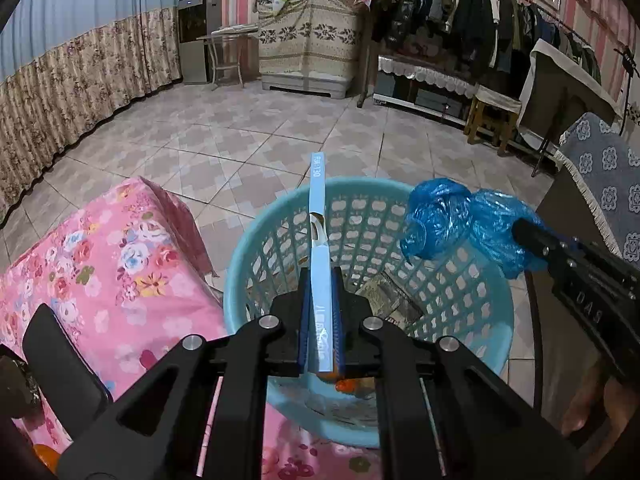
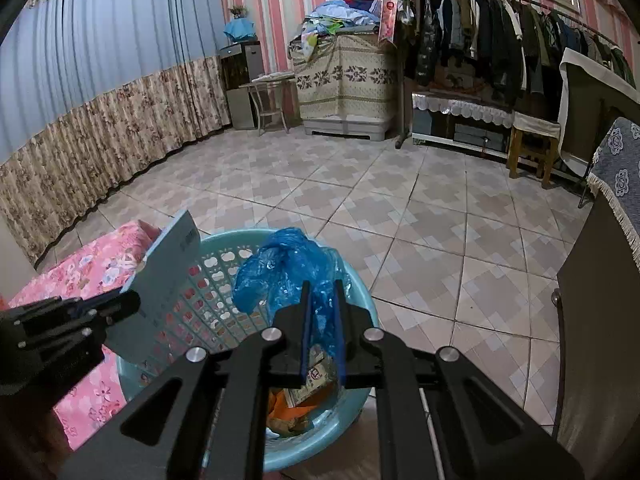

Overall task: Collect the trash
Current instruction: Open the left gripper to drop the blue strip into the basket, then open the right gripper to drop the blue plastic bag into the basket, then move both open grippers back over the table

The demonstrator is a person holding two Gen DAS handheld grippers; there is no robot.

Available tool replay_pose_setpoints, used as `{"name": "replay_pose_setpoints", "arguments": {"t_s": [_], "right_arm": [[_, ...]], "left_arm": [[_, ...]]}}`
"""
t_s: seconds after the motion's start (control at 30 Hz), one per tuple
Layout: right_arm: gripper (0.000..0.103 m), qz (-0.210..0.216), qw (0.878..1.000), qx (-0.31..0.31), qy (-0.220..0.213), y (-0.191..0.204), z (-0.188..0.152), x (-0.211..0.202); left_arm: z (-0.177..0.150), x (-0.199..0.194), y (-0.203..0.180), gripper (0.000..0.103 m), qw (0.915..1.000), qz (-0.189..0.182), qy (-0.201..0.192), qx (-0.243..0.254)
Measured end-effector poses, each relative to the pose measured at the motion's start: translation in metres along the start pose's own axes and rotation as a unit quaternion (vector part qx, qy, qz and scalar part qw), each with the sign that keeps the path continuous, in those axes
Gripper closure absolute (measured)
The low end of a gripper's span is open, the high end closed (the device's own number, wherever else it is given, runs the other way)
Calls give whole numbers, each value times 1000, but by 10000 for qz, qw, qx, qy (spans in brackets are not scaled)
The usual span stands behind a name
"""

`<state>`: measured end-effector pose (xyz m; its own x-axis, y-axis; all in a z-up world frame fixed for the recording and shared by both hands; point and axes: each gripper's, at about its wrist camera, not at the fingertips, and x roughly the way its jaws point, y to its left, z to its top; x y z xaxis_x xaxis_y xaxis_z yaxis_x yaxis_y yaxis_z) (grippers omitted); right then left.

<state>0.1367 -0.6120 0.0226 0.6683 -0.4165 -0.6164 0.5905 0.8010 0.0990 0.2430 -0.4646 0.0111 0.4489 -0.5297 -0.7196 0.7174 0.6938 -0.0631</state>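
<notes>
A flat light-blue box (image 1: pixel 321 248) is pinched edge-on between the pads of the left gripper (image 1: pixel 320 280), standing up over the middle of the frame above a pale blue plastic basket (image 1: pixel 492 320) with a lattice wall. A crumpled blue plastic bag (image 1: pixel 452 226) is held in the pressed-together jaws of the right gripper (image 1: pixel 520 232), which reaches in from the right edge and hangs the bag over the basket's right rim. In the right wrist view the same bag (image 2: pixel 288 268) bulges out past the gripper's fingers, with the basket (image 2: pixel 360 292) below it at lower centre; the box (image 2: pixel 168 280) shows its broad face at the left, held by the left gripper (image 2: pixel 124 304). Scraps of orange and printed packaging lie in the basket's bottom, hard to make out. A pink flowered cloth (image 1: pixel 100 264) covers something low at the lower left, just beside the basket. The floor (image 1: pixel 240 140) is patterned tile. Flowered curtains (image 1: pixel 80 72) line the left wall, a draped cabinet (image 1: pixel 308 48) heaped with bedding stands at top centre, and a rail of dark clothes (image 1: pixel 460 4) fills the upper right. Part of a hand shows at the lower right corner of the left view, cut off by the frame.
</notes>
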Motion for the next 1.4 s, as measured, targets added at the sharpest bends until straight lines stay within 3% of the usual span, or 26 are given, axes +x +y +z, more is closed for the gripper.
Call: {"name": "replay_pose_setpoints", "arguments": {"t_s": [0.17, 0.3, 0.37, 0.43, 0.5, 0.57, 0.77, 0.8, 0.83, 0.87, 0.97, 1.1, 1.4], "right_arm": [[93, 27, 10000, -54, 18, 6, -4, 1], [93, 61, 9999, -45, 84, 8, -5, 4], [93, 63, 9999, -54, 121, 10, -6, 6], [93, 69, 9998, -50, 157, 13, -7, 8], [93, 67, 9997, -47, 230, 17, -8, 12], [93, 42, 9995, -72, 315, 21, -10, 17], [88, -120, 9986, -149, 495, 39, -15, 31], [67, -179, 9984, -169, 515, 42, -15, 33], [37, -226, 9983, -179, 497, 44, -15, 33], [30, -261, 9986, -183, 430, 46, -16, 33], [30, -400, 9976, -283, 494, 50, -17, 35], [20, -476, 9979, -297, 320, 57, -14, 24], [16, -304, 9980, -521, 203, 98, -14, 10]], "left_arm": [[1, -2, 6, 90, 9999, 131, -37, -50], [4, -15, 16, 52, 9991, 303, -228, -208], [5, -25, 22, 45, 9978, 465, -398, -268], [4, -37, 29, 32, 9943, 818, -593, -342], [2, -46, 34, 12, 9899, 1123, -765, -411], [-3, -57, 44, 6, 9847, 1381, -935, -510], [-24, -82, 84, 5, 9800, 1574, -930, -789], [-29, -89, 94, 5, 9780, 1646, -937, -870], [-32, -94, 100, 5, 9769, 1685, -938, -919], [-37, -100, 110, 5, 9759, 1704, -936, -992], [-49, -121, 138, 5, 9729, 1747, -927, -1200], [-67, -154, 180, 5, 9651, 2039, -963, -1331], [-114, -237, 276, 5, 9361, 2867, -1017, -1765]]}}
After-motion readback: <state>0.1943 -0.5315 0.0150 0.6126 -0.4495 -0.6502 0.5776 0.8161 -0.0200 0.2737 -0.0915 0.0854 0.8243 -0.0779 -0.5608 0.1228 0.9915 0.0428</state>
